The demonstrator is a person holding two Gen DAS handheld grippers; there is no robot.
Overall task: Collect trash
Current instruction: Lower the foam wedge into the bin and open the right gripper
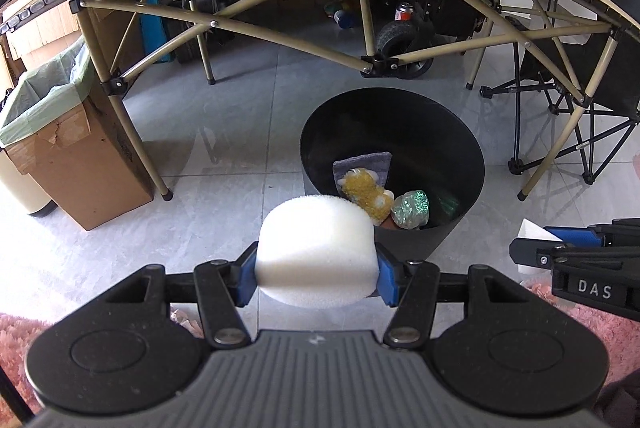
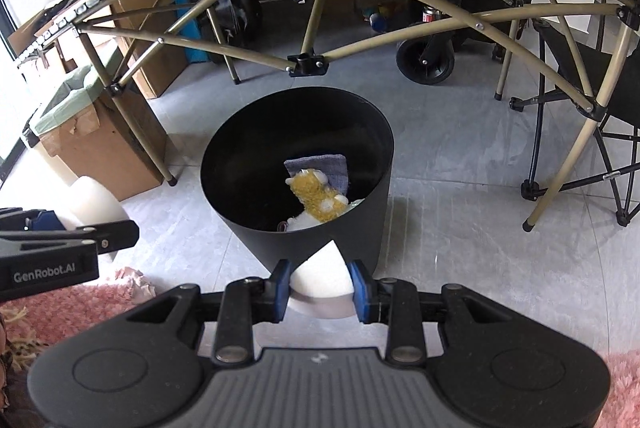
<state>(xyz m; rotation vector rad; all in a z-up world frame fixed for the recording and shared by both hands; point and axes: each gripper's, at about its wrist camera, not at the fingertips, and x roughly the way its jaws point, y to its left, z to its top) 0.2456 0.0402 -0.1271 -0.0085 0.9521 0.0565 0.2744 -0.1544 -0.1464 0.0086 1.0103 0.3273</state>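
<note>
The left gripper had its blue pads clamped on a big, rounded block of white foam, squeezed in at the sides and bulging out above and below the fingers. Over on the other side, the right gripper was pinched tight on a smaller white foam piece, a wedge poking up between its blue pads. Both pieces of trash were in hand, then, just short of the round black plastic bin that stood on the grey tiled floor right ahead of both grippers. From the right wrist view the small wedge sat against the bin's near outer wall, below its rim; from the left wrist view the big block overlapped the near left edge of the bin. Inside the bin lay a grey-blue cloth, a yellow and white fluffy item on top of it, and a crumpled shiny green wrapper beside that. Behind the bin stood a tan folding table with a metal cross-braced frame, a black folding chair off to the right, and a cardboard box lined with a pale green bag to the left. A pink shaggy rug lay beneath the grippers.
</note>
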